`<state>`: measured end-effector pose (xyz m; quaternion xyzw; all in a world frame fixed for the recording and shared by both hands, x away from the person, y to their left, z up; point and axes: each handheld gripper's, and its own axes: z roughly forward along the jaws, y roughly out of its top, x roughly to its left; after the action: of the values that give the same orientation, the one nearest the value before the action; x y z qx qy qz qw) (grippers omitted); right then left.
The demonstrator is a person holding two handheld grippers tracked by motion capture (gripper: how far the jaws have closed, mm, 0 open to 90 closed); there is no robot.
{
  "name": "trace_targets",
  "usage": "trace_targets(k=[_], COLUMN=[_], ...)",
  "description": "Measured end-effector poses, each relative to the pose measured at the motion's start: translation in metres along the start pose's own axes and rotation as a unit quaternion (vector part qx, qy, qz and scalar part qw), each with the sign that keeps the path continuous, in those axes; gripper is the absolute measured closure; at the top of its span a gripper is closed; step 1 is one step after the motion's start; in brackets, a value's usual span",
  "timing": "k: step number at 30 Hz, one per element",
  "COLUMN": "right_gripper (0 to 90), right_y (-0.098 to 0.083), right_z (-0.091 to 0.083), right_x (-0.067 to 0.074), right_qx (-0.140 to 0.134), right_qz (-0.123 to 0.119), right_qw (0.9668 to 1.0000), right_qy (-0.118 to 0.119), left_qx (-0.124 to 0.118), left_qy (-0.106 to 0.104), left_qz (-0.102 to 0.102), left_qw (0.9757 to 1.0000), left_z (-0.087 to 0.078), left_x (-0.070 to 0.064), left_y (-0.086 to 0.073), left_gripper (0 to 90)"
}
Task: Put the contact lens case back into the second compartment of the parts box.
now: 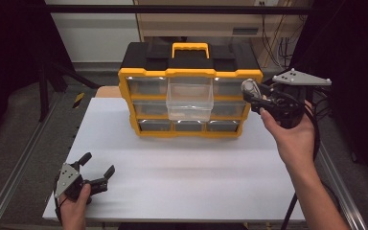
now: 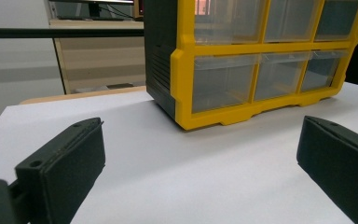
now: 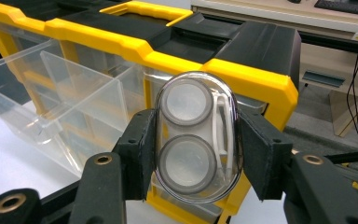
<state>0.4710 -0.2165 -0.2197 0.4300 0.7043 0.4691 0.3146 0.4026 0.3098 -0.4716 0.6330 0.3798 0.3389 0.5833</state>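
Note:
A yellow and black drawer organizer [image 1: 189,67] stands at the back of the white table [image 1: 182,177]. Its clear top middle drawer [image 1: 189,98] is pulled out and looks empty. My right gripper [image 1: 250,91] hovers at the organizer's top right corner, shut on a clear oval case [image 3: 196,136] with two round grey-rimmed wells. My left gripper [image 1: 98,165] rests open near the table's front left corner, nothing between its black fingers [image 2: 70,163]. The organizer's lower drawers [image 2: 261,77] are closed.
A metal rail [image 1: 9,177] runs along the table's left side. Behind the table stand a cabinet [image 1: 220,24] and hanging cables [image 1: 282,48]. Bare white surface lies between the organizer and my left gripper.

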Motion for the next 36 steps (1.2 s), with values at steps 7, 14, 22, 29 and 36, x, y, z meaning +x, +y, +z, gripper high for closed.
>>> trace_targets(k=[7,14,22,29,36], right_gripper=[49.1,49.1,49.1,49.1,49.1], right_y=[0.011,0.021,0.027,0.033,0.036], right_z=[0.002,0.004,0.009,0.012,0.017], right_x=[0.007,0.014,0.021,0.025,0.031], right_qx=[-0.006,-0.007,-0.010,-0.013,-0.015], right_qz=[-0.006,-0.015,-0.020,-0.021,-0.022], right_qw=[1.0000,0.9998,0.9997,0.9996,0.9994], right_qy=[0.004,0.006,0.012,0.015,0.023], left_qx=[0.001,0.004,0.003,0.004,0.005], left_qy=[-0.001,-0.003,-0.004,-0.005,-0.006], left_qz=[0.003,0.005,0.005,0.005,0.006], left_qw=[1.0000,1.0000,1.0000,1.0000,1.0000], left_z=[0.000,0.001,0.001,0.002,0.002], left_x=[-0.001,-0.001,-0.001,-0.001,-0.002], left_y=[0.000,0.000,0.000,0.000,0.000], left_gripper=[0.7,0.7,0.7,0.7,0.7])
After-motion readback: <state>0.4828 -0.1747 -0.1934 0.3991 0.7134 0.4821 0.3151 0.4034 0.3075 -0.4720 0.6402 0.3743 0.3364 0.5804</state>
